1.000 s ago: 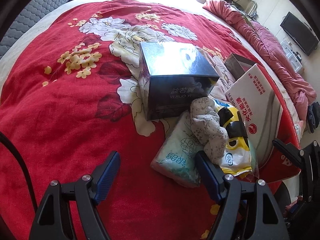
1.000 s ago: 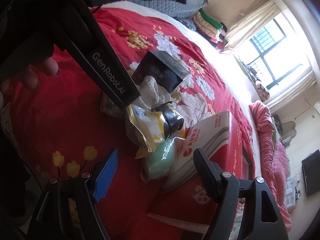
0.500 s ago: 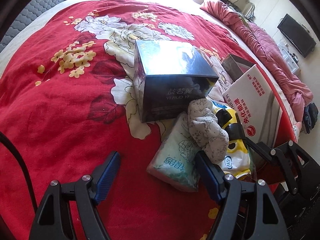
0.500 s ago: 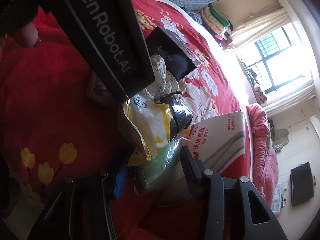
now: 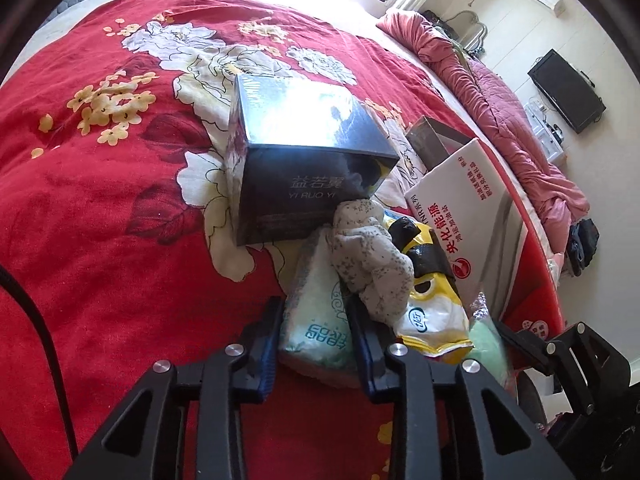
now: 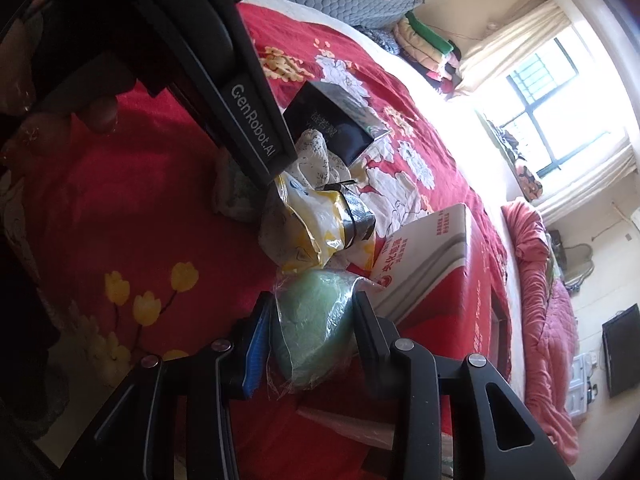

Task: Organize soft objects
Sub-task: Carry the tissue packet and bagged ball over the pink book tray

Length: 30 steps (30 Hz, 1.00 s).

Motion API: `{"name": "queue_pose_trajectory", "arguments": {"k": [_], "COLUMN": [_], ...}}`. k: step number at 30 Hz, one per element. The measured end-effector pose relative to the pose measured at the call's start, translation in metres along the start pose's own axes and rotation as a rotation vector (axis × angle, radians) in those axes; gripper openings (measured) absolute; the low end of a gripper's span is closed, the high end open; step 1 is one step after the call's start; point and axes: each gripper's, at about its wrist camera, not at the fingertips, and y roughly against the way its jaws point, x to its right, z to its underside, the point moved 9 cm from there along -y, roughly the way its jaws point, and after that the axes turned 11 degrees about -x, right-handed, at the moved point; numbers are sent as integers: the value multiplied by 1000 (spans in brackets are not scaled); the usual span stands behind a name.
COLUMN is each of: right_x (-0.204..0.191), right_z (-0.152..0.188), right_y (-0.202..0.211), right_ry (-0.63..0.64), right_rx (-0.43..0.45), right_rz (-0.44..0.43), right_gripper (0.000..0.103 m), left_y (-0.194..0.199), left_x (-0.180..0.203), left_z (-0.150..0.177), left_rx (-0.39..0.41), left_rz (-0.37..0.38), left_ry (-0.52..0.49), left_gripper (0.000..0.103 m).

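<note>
On the red flowered bed cover, my left gripper [image 5: 314,332] is shut on a pale green tissue pack [image 5: 316,312]. A grey speckled cloth [image 5: 368,256] lies across the pack and on a yellow plastic bag [image 5: 432,312]. My right gripper [image 6: 310,326] is shut on a green soft bundle in clear wrap [image 6: 316,320], which also shows in the left wrist view [image 5: 486,344]. The yellow bag [image 6: 304,224] and the speckled cloth [image 6: 316,156] lie just beyond it. The left gripper's body [image 6: 248,120] hides most of the tissue pack in the right wrist view.
A dark glossy box [image 5: 304,160] stands behind the pile. A white and red carton [image 5: 472,208] lies to the right at the bed's edge, also in the right wrist view [image 6: 432,256]. A pink quilt [image 5: 500,92] lies beyond. Folded clothes [image 6: 424,44] are stacked near the window.
Both grippers moved forward and closed: the left onto the tissue pack, the right onto the green wrapped bundle. Both were open a second ago.
</note>
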Motion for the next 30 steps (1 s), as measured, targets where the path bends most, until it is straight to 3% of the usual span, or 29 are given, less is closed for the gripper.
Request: {"name": "queue_pose_trajectory", "arguments": {"k": [9, 18, 30], "right_x": [22, 28, 42], "right_z": [-13, -13, -2], "right_y": [22, 45, 85], "right_ry": [-167, -300, -395], "right_rx": [61, 133, 254], "right_rz": [-118, -196, -236], "right_gripper": [41, 41, 41], "left_y": [23, 66, 113], "left_x": [-24, -29, 24], "left_z": [-1, 10, 13], "left_rx": [56, 150, 243], "left_rz": [19, -32, -221], "left_ry": [59, 64, -60], "left_gripper": [27, 27, 27]}}
